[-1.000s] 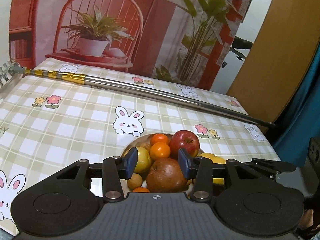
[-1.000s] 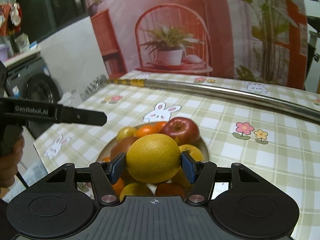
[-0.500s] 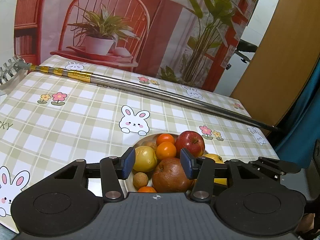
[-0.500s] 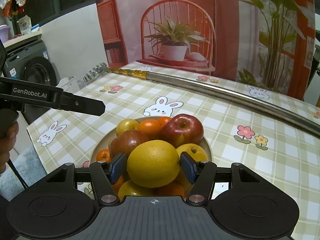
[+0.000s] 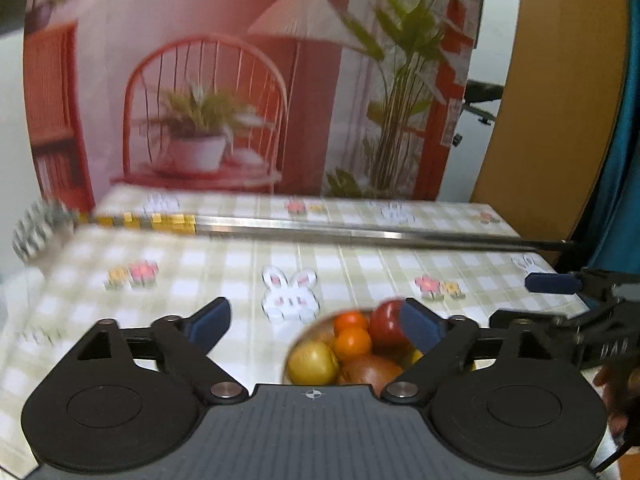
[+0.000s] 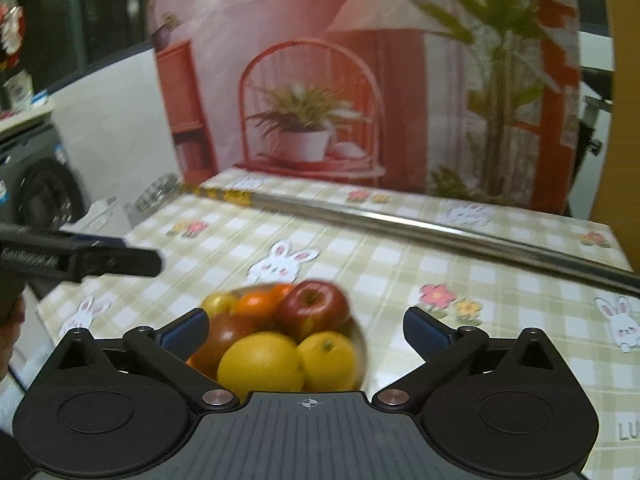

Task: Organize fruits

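A round bowl (image 6: 362,344) of smooth, glossy fruit sits on the checked, rabbit-printed table (image 6: 400,256). Only the right wrist view shows the large yellow orange (image 6: 260,360) resting in the pile. Both the left gripper (image 5: 316,320) and right gripper (image 6: 306,326) have just spread their fingers wide, gripping nothing.

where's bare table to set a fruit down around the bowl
Bare cloth lies right of the bowl, toward the flower print, and between the bowl and the metal pole. The bowl itself is heaped full.
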Action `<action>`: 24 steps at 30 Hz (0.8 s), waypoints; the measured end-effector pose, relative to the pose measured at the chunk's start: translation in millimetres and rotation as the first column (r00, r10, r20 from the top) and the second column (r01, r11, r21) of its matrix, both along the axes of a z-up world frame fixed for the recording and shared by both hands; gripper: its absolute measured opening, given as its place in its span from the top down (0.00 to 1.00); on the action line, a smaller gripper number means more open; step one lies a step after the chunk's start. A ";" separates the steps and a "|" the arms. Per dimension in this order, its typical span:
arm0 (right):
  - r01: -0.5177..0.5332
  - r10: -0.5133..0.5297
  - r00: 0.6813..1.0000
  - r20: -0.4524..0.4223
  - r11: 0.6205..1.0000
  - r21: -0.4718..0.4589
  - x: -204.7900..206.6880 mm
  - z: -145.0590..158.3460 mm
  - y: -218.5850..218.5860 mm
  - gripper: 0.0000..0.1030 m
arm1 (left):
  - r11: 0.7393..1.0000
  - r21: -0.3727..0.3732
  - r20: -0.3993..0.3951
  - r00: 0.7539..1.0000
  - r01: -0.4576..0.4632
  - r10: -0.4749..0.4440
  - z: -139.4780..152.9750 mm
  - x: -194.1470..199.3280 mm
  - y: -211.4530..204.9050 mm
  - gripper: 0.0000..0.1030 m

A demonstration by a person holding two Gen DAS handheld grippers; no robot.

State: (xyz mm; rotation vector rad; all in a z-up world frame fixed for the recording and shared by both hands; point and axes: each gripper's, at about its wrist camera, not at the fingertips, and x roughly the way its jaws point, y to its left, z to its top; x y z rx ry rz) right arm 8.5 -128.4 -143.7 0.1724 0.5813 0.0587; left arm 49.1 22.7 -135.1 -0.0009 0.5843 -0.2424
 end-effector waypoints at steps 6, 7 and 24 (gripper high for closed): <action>0.078 -0.080 0.996 0.051 0.996 0.034 0.0 30.5 -23.2 0.00 | 1.000 -0.019 0.079 0.997 0.004 -0.002 42.0 -3.4 4.4 0.04; 0.088 -0.090 0.994 0.064 0.996 0.028 -0.3 36.9 -25.4 0.00 | 1.000 -0.026 0.092 0.996 0.006 -0.004 49.0 -4.7 5.5 0.04; 0.243 -0.243 0.936 0.256 0.969 0.032 -35.1 132.5 -43.3 0.00 | 1.000 0.009 0.299 0.954 0.004 -0.006 127.3 -52.1 -12.6 0.00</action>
